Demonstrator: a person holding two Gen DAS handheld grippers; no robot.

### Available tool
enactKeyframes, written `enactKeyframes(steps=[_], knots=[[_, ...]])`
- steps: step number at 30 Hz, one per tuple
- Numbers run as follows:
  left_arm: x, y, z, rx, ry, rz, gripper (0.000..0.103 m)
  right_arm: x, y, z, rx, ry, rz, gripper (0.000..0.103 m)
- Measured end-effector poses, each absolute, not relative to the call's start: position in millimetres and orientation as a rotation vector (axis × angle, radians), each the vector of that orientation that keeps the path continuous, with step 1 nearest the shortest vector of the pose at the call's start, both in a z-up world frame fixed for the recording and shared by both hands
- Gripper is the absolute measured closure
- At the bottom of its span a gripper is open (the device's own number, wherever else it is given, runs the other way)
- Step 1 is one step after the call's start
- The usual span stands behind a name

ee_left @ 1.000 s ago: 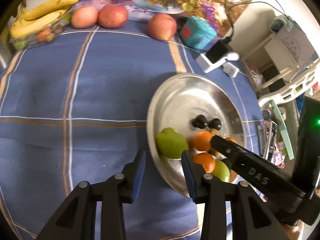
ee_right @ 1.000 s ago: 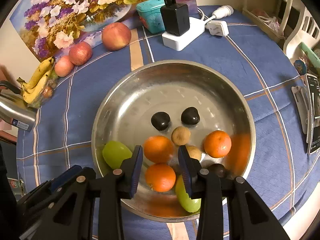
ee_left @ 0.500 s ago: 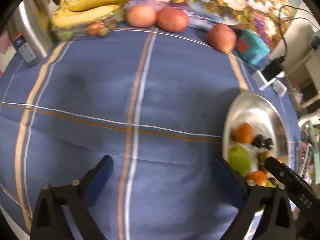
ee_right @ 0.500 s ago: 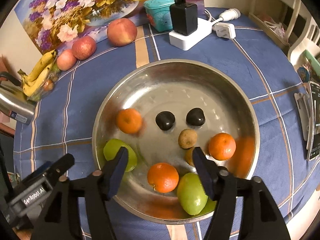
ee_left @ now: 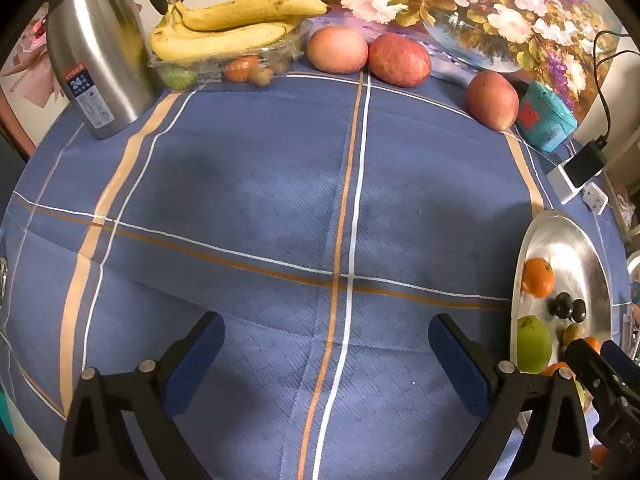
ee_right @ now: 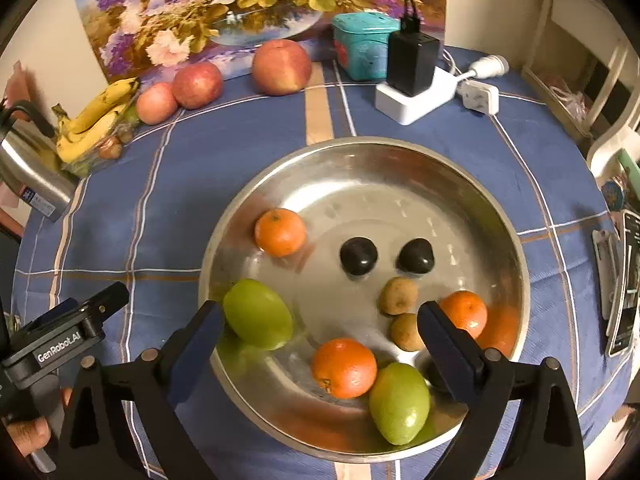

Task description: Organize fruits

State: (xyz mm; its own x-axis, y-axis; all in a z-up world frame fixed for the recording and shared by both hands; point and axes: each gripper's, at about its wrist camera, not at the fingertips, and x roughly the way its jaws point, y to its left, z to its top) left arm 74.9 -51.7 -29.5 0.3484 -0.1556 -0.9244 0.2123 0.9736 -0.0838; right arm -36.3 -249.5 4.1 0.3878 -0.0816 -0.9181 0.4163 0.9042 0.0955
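A steel bowl on the blue checked tablecloth holds three oranges, two green fruits, two dark plums and two small brown fruits. My right gripper is open and empty, just above the bowl's near side. My left gripper is open and empty over bare cloth, left of the bowl. Bananas on a clear tray of small fruit and three apples lie along the table's far edge.
A steel kettle stands at the far left. A teal box, a white power strip with a black charger and a flower painting are behind the bowl. Phones lie at the right edge.
Both grippers opened wide. An orange left the right gripper and rolled to the bowl's left side. The left gripper swung left, away from the bowl, to face the bananas and apples.
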Motion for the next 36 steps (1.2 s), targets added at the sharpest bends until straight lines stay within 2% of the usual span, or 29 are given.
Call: enactKeyframes(steps=[17, 36], knots=[[59, -41, -24, 0.242, 1.15, 0.019, 0.0, -43, -229, 0, 0.322, 1.13, -0.293, 0.006], [18, -10, -12, 0.191, 1.19, -0.042, 0.0, -82, -204, 5, 0.303, 1.111, -0.28, 0.006]])
